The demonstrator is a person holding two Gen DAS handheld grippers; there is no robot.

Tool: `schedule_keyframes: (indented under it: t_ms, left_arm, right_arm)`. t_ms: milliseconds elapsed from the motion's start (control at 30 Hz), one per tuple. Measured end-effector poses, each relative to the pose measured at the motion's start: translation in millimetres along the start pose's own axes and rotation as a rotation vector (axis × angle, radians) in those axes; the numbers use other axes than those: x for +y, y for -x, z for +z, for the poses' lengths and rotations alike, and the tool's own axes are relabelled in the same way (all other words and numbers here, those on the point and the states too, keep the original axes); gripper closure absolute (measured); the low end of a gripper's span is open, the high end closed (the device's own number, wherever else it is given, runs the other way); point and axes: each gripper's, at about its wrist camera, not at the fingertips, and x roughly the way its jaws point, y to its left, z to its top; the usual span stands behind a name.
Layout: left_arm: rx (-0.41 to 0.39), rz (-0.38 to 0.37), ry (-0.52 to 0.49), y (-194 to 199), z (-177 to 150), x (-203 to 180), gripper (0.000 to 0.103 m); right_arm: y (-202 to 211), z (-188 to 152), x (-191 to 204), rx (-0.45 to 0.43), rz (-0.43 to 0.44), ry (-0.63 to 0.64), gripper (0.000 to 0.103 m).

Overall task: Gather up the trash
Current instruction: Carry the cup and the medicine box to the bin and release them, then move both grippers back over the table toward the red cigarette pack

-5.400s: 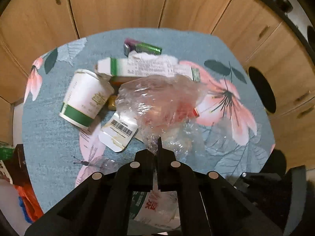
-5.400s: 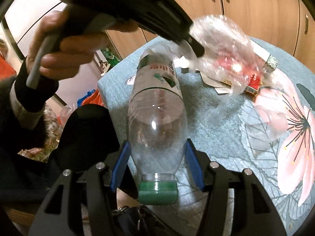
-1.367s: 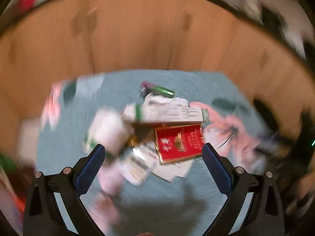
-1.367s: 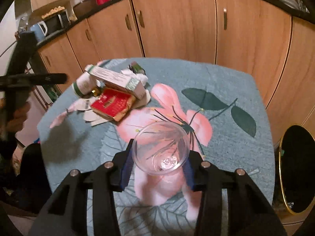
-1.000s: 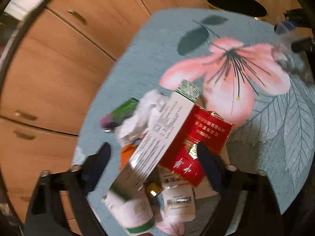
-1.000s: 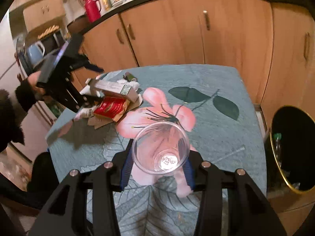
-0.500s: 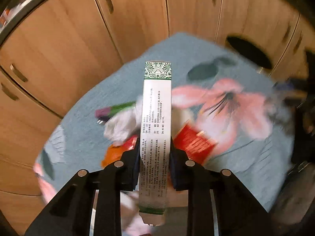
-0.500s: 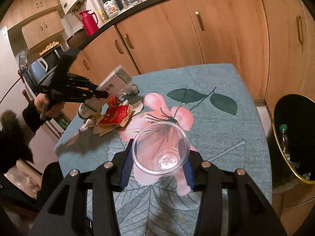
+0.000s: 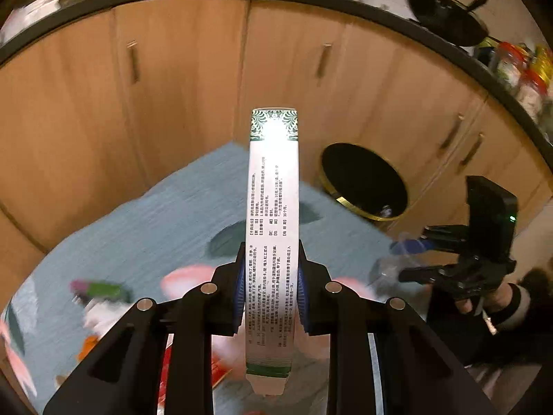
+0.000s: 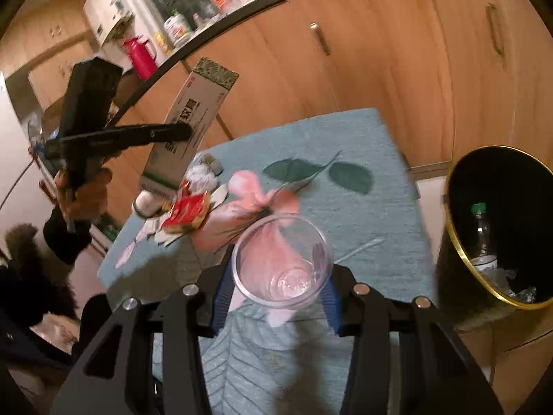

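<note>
Trash: long white carton point(image 9: 272, 228) clamped in left gripper point(image 9: 271, 288), lifted above table point(image 9: 166, 228); clear plastic cup point(image 10: 280, 265) clamped in right gripper point(image 10: 276, 297); bin point(image 10: 459, 269) beside table.

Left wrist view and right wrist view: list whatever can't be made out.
- Left wrist view: litter on the blue flowered tablecloth is smeared by motion blur; the left gripper covers the rest.
- Long white carton with green ends: print too small to read.
- Right wrist view: black gold-rimmed bin is cut off by the edge; contents dark beyond a green-capped bottle.
</note>
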Motion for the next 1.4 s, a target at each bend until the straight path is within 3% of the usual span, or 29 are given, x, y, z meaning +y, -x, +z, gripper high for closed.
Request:
schedule_keyframes:
  t_ms: [133, 300, 500, 533, 633, 767, 833, 967, 1133, 1267, 1400]
  left_arm:
    - [-0.011, -0.060, -0.044, -23, 27, -37, 0.080]
    - [-0.013, -0.141, -0.073, -51, 56, -76, 0.080]
    - [0.026, -0.188, -0.106, -89, 79, -114, 0.080]
    - [0.034, -0.191, -0.110, -95, 83, -117, 0.080]
    - [0.061, -0.199, -0.126, -117, 89, -131, 0.080]
    - [0.093, -0.215, -0.149, -140, 96, -148, 0.080]
    - [0.108, -0.223, -0.157, -152, 103, -155, 0.080]
    - [0.138, -0.240, -0.168, -186, 118, -175, 0.080]
    - [0.212, -0.230, -0.165, -240, 125, -187, 0.080]
    - [0.237, -0.224, -0.137, -270, 126, -189, 0.080]
    - [0.256, -0.186, -0.122, -284, 122, -183, 0.061]
  right_arm:
    - [31, 22, -58, -0.049, -0.156, -0.036, 0.059]
    - [29, 30, -137, 0.040, -0.342, -0.070, 0.059]
    - [9, 19, -193, 0.128, -0.440, -0.110, 0.057]
    - [8, 17, -197, 0.128, -0.451, -0.117, 0.049]
    - [12, 12, -199, 0.107, -0.457, -0.115, 0.037]
    - [29, -2, -192, 0.059, -0.442, -0.126, 0.036]
    - [45, -7, -185, 0.018, -0.440, -0.141, 0.035]
    - [84, -21, -167, -0.107, -0.432, -0.181, 0.021]
    - [115, -43, -160, -0.187, -0.414, -0.253, 0.021]
    - [117, -51, -160, -0.173, -0.415, -0.269, 0.021]
    - [114, -50, -152, -0.171, -0.405, -0.262, 0.021]
